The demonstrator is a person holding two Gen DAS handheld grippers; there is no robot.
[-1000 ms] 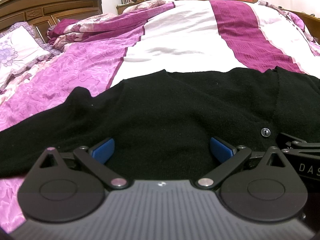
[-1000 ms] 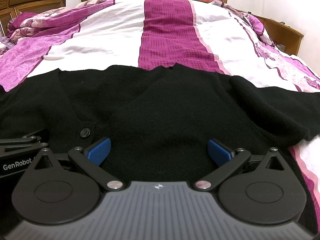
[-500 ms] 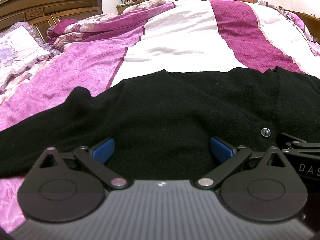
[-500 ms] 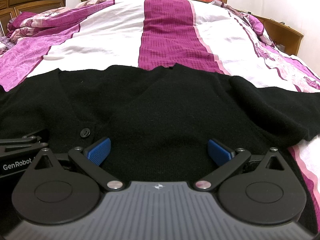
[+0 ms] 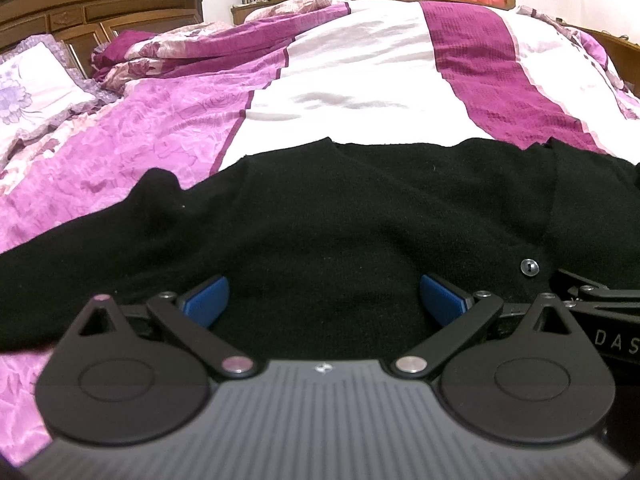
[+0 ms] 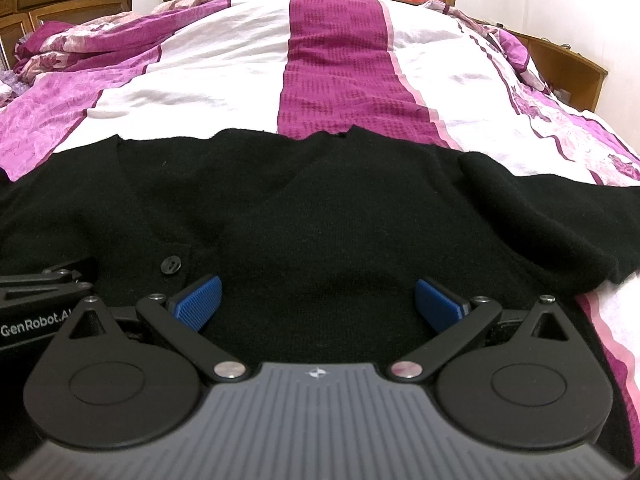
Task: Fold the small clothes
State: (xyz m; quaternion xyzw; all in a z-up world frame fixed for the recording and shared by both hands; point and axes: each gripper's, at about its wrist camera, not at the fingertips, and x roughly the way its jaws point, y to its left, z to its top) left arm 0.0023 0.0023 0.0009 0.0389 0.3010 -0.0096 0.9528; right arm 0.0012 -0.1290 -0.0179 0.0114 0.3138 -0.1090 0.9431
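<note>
A black knitted cardigan (image 5: 320,216) lies spread flat on the bed, front up, sleeves out to both sides; it also fills the right wrist view (image 6: 320,208). A button (image 5: 529,267) shows on its placket, and in the right wrist view too (image 6: 171,265). My left gripper (image 5: 324,304) is open, blue pads wide apart, low over the cardigan's near left part. My right gripper (image 6: 318,300) is open over the near right part. Each gripper shows at the edge of the other's view. Neither holds any cloth.
The bed has a pink, white and magenta striped quilt (image 5: 360,72). A wooden headboard (image 5: 100,4) and a pillow (image 5: 32,80) are at the left. A rumpled blanket (image 5: 192,48) lies near them. A wooden bed rail (image 6: 568,64) runs along the right.
</note>
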